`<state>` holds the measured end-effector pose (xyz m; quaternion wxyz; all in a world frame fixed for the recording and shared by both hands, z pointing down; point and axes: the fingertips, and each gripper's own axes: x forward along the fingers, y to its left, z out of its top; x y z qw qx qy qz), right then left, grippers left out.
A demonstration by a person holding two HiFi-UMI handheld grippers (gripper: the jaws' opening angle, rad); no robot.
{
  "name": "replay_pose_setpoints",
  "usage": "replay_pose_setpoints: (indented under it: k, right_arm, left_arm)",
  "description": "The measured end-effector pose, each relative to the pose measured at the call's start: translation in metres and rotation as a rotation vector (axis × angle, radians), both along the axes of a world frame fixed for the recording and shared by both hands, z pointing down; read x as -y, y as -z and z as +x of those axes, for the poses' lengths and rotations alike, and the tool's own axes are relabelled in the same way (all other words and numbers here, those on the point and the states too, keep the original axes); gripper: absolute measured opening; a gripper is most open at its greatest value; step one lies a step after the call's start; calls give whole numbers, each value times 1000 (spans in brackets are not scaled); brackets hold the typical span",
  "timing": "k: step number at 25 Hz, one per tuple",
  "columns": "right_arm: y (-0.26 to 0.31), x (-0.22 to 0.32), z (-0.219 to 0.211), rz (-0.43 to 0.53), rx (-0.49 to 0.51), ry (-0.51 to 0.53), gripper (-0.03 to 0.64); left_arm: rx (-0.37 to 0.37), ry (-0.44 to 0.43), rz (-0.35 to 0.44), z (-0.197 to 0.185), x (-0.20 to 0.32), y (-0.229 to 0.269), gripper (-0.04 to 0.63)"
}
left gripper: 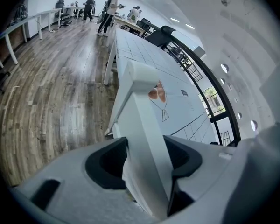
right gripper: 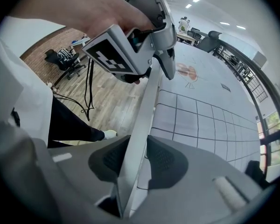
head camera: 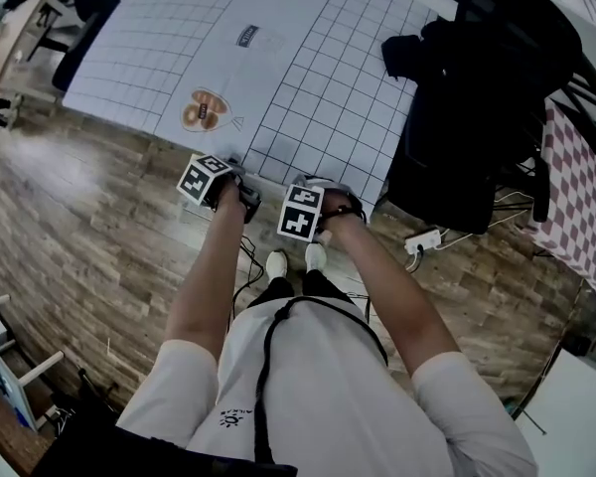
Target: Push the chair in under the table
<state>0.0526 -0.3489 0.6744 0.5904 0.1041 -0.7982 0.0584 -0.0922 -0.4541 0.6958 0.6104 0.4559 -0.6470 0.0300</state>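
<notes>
The chair shows only as its white back rail [left gripper: 144, 106], close against the near edge of the white, grid-marked table [head camera: 308, 58]. My left gripper [left gripper: 147, 167] is shut on that rail, which fills the gap between its dark pads. My right gripper [right gripper: 137, 160] grips the same rail [right gripper: 147, 111] edge-on further along, with the left gripper [right gripper: 165, 64] visible at the rail's far end. In the head view both grippers [head camera: 240, 179] [head camera: 328, 192] sit side by side at the table edge, pointing steeply down. The chair's seat and legs are hidden.
A black office chair draped with a dark jacket [head camera: 487, 97] stands at the table's right. A white power strip [head camera: 424, 239] and cables lie on the wood floor near the person's feet. A doughnut picture [head camera: 205, 110] lies on the table. People stand far off [left gripper: 109, 10].
</notes>
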Motion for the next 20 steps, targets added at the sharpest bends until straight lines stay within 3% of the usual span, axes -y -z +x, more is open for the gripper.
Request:
replay_pose_setpoints:
  k: [6,9,13,20]
  right_arm:
    - [2,0,-1,11,14,-7,118]
    - [15,3,0,33,66,-56,139]
    - [48,7,-1,87,181,-147,149]
    - [111,18,6,158,447,-390,120]
  left_arm:
    - [0,-80,18,3,2,1,273]
    - [11,-183,65,7,4,4,322]
    - [92,-301,151,1,2,22,351]
    - [148,-483,293,9,-11,64,373]
